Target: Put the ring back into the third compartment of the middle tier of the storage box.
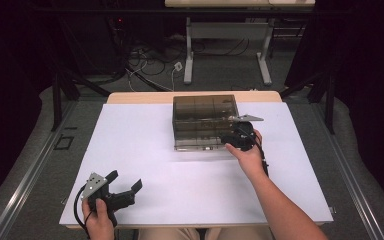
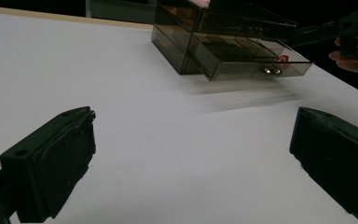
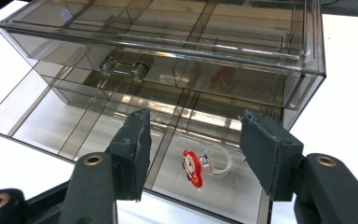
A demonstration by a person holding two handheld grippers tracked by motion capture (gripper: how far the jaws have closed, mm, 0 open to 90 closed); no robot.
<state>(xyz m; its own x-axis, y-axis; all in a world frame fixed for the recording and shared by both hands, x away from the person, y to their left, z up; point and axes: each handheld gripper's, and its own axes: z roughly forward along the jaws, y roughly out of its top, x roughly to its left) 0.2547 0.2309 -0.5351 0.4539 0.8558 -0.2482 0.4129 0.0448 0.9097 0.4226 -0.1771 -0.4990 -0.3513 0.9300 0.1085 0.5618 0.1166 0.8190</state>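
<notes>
While the bottom drawer stands pulled out: the smoked-plastic drawer box [image 1: 205, 122] sits on the white table [image 1: 145, 150].
Right gripper [image 3: 193, 149]: jaws spread, grasping nothing, poised over the ring, probably to pick it.
Ring [image 3: 204, 165]: red charm, in the drawer's [image 3: 98, 126] front compartment.
Left gripper [image 1: 125, 187]: released, parked well short of the box.
Hard to tell: upper drawers' contents, blurred by tinted walls.

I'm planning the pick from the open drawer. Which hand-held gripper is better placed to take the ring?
The right hand-held gripper. Its open jaws sit over the ring in the pulled-out drawer. The left hand-held gripper is open too, but far back near the table's front edge.
</notes>
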